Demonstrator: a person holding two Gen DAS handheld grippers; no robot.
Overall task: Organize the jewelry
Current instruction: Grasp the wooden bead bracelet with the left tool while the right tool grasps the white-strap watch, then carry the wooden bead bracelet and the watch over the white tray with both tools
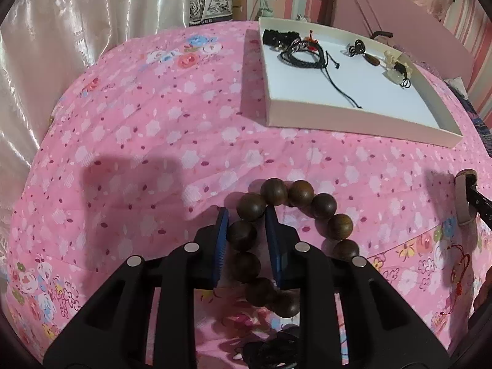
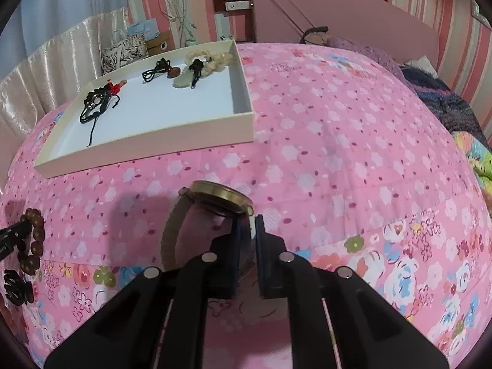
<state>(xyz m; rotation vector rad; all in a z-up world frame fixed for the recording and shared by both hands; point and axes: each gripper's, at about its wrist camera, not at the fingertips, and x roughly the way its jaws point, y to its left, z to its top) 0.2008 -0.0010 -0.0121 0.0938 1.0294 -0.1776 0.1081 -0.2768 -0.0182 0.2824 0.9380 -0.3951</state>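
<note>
Bed first: my whole working surface is a pink floral bedspread (image 1: 153, 129), with a pale satin curtain (image 1: 40, 70) along its far left edge and a pink headboard (image 2: 338, 9) beyond.

Next, the shallow cream tray (image 1: 353, 123), sitting flat on the bedspread ahead of both grippers. On its white floor I see a tangle of black cord bracelets (image 1: 303, 53) at the far left, a dark knotted pendant (image 1: 358, 47) mid-way along the back, and a pale beaded piece (image 2: 209, 58) with a greenish stone in the far right corner. Near half of the tray floor is bare.

My left gripper (image 1: 247, 218) points steeply down at the bedspread, short of the tray. Its blue pads are drawn in narrow on one side of a wooden bead bracelet (image 1: 292, 215); beads sit between the pads and seem pinched. The rest of the loop curves out to the right, on the cloth.

My right gripper (image 2: 247, 224) sits likewise low and near the tray's front edge. Jaws nearly together, clamped on the pale strap of a wristwatch (image 2: 221, 200). The brass-coloured case stands tilted just past the fingertips, and the strap loops round to the left.

Small leftovers: a black hair claw (image 2: 17, 286) lies near the beads, and a red knotted charm (image 1: 459, 264) on the cloth at the right.
</note>
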